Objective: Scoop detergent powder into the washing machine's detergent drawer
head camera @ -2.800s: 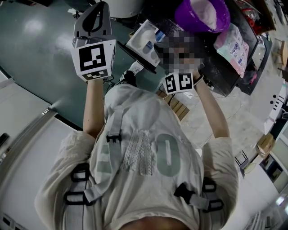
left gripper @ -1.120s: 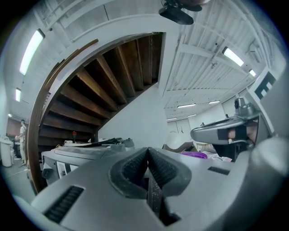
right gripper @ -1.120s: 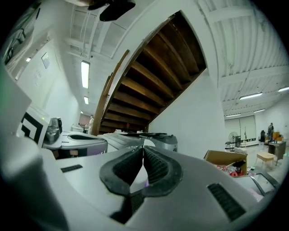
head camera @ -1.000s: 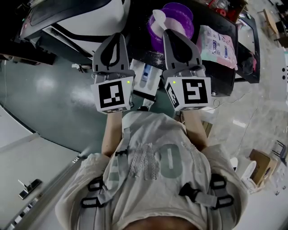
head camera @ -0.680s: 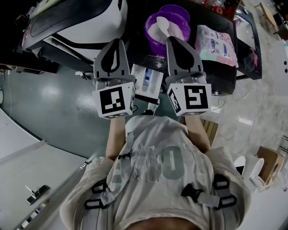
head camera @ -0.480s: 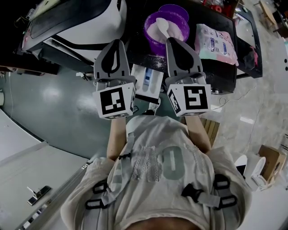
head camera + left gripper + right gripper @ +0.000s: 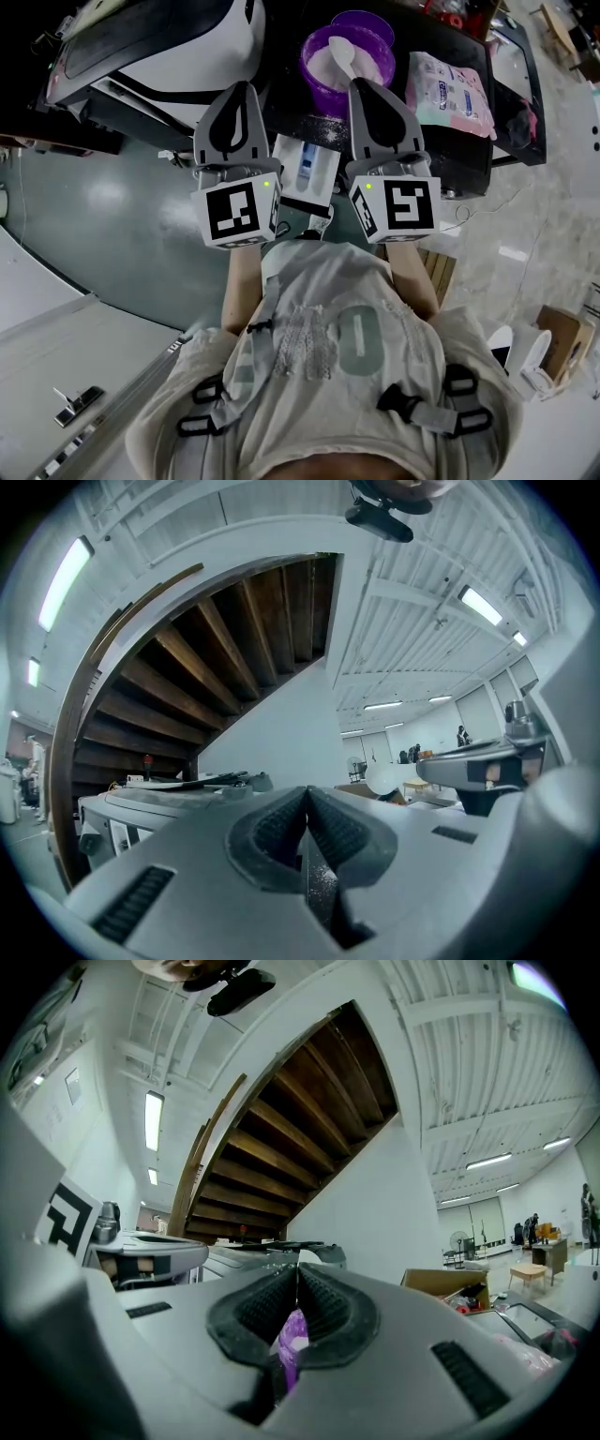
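Lately little has moved: over the last half-second both grippers have held almost still, after swinging up from near the chest a few seconds ago to flank the detergent drawer (image 7: 307, 173). The left gripper (image 7: 236, 94) is clenched on nothing, and its own view shows the pads pressed together. The right gripper (image 7: 368, 92) is likewise closed and empty (the purple glimpsed under its pads is the purple tub (image 7: 319, 92) beyond).

The drawer lies at 3 o'clock of the left gripper and 9 o'clock of the right, clear of both sets of jaws. The scoop (image 7: 339, 56) rests in the powder (image 7: 367, 64) inside the tub, at about 11 o'clock just past the right tips. That fits a scoop waiting to be lifted, or one set back after a pour — whether the drawer holds powder cannot be made out.
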Action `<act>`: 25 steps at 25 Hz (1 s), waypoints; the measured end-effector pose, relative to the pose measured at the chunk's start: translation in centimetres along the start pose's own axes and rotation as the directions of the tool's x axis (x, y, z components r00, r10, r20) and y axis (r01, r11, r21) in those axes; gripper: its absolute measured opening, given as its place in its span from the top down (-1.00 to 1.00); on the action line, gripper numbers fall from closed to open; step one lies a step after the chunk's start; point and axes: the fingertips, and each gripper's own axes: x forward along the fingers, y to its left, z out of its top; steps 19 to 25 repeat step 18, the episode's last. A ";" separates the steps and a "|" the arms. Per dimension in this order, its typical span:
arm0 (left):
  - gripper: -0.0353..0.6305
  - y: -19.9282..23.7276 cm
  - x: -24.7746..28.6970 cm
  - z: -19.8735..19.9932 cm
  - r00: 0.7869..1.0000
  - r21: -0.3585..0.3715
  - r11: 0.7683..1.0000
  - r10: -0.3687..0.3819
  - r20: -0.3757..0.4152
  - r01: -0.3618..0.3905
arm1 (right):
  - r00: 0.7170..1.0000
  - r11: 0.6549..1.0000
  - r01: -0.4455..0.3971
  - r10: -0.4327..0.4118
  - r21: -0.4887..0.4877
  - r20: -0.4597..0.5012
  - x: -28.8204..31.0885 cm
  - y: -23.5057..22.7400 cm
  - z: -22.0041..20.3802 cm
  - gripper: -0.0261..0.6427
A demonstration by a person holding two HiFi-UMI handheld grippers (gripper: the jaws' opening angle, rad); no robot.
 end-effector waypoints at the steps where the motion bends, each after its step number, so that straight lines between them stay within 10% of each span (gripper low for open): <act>1: 0.83 0.1 0.0 0.0 1.000 0.000 1.000 0.001 0.000 -0.001 | 1.000 1.000 0.000 0.000 0.001 -0.001 0.0 0.0 0.0 0.89; 25: 0.83 0.0 1.1 -0.3 1.000 -0.002 1.000 -0.010 -0.001 0.010 | 1.000 1.000 0.009 -0.009 0.013 -0.012 0.7 -0.8 -0.6 0.89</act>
